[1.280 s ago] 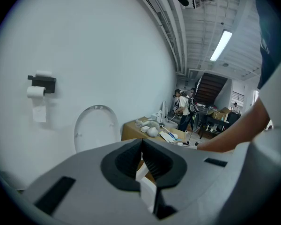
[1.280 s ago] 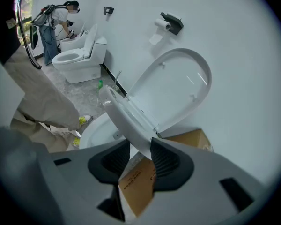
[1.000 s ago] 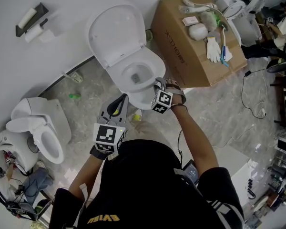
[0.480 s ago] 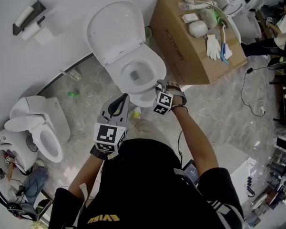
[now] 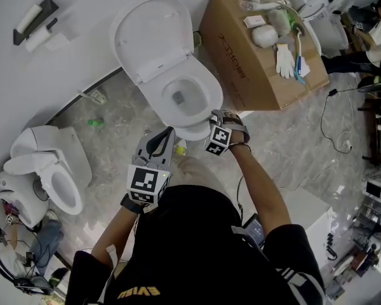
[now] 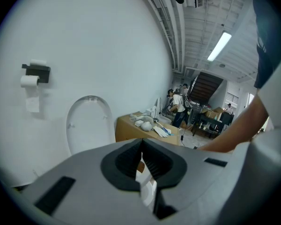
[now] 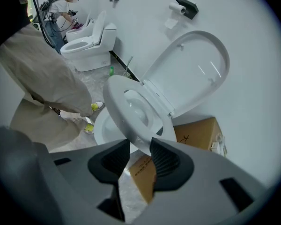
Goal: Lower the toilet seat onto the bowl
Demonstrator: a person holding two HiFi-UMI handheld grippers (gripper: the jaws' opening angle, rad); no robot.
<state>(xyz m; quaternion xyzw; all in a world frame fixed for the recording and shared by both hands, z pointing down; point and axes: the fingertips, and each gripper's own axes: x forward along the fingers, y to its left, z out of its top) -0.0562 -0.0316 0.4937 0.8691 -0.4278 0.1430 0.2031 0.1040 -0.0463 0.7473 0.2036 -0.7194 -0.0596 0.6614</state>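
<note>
A white toilet stands against the wall with its lid [image 5: 153, 37] raised. The toilet seat [image 5: 206, 84] is a white ring; in the right gripper view the seat [image 7: 116, 102] is tilted up above the bowl [image 7: 102, 128], with the lid [image 7: 192, 69] behind it. My right gripper [image 5: 211, 116] is at the front edge of the seat. The right gripper [image 7: 139, 146] is shut on that rim, one pad on each side. My left gripper [image 5: 162, 135] hangs in front of the bowl, left of the right one. The left gripper [image 6: 141, 146] is shut and empty.
A cardboard box [image 5: 254, 56] with gloves and brushes on top stands right of the toilet. A second toilet [image 5: 51, 170] is at the left. A paper holder [image 5: 35, 24] hangs on the wall. A cable [image 5: 336, 138] lies on the floor at the right.
The head view has shifted slightly. My right gripper has drifted a little down and right with the seat rim. The left gripper has hardly moved.
</note>
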